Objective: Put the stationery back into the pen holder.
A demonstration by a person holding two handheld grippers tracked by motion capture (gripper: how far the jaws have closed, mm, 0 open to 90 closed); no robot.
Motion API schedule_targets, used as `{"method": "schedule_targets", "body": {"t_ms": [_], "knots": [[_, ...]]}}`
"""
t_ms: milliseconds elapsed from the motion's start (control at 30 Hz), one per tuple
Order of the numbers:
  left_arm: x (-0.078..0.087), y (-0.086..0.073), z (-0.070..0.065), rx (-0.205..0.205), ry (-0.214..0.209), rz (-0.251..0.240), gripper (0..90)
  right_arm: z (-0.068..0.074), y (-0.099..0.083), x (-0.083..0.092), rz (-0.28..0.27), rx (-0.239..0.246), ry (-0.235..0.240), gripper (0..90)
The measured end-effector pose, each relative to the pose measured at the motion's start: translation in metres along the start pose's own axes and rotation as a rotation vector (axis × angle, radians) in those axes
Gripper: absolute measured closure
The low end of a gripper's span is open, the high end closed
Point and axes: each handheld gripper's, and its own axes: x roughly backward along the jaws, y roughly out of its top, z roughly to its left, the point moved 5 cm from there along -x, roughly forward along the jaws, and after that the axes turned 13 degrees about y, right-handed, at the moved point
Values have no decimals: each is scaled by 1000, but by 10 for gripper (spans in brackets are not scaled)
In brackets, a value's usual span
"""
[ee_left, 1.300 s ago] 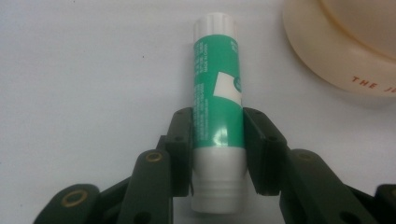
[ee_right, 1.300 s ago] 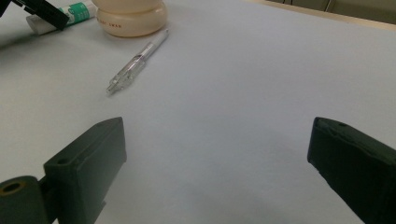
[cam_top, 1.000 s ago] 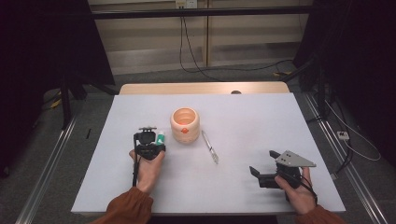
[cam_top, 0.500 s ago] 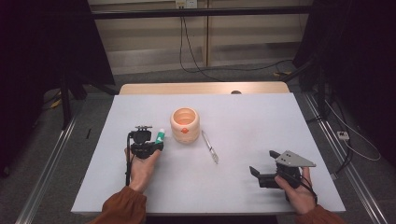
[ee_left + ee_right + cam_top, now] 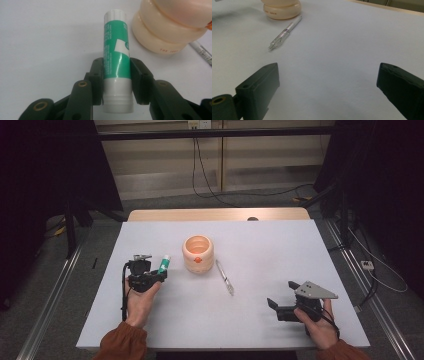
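Note:
A green and white glue stick (image 5: 117,62) is clamped between the jaws of my left gripper (image 5: 116,72), which is shut on its lower half. In the high view the left gripper (image 5: 154,275) holds the glue stick (image 5: 163,265) tilted just left of a peach ribbed cup (image 5: 198,253). The cup (image 5: 172,27) fills the upper right of the left gripper view. A clear pen (image 5: 224,277) lies on the table right of the cup. My right gripper (image 5: 274,306) rests near the front right, open and holding nothing, and its view shows the pen (image 5: 284,33) and cup (image 5: 280,8) beyond.
The white table (image 5: 260,245) has a wooden strip along its far edge. Metal rails run along the floor on both sides, and cables trail over the floor behind the table.
My left gripper has lifted the glue stick and carried it a little away from me, toward the cup. The right gripper has stayed where it was.

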Motion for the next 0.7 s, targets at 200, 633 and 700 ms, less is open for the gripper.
{"method": "schedule_targets", "body": {"t_ms": [200, 633, 700], "knots": [[9, 1, 8, -4, -52, -28, 659, 0, 0, 0, 0, 2, 0, 42], [29, -6, 22, -46, -121, -75, 659, 0, 2, -3, -2, 4, 12, 41], [33, -8, 23, -51, -141, -78, 659, 0, 2, -3, 1, 2, 17, 40]]}}
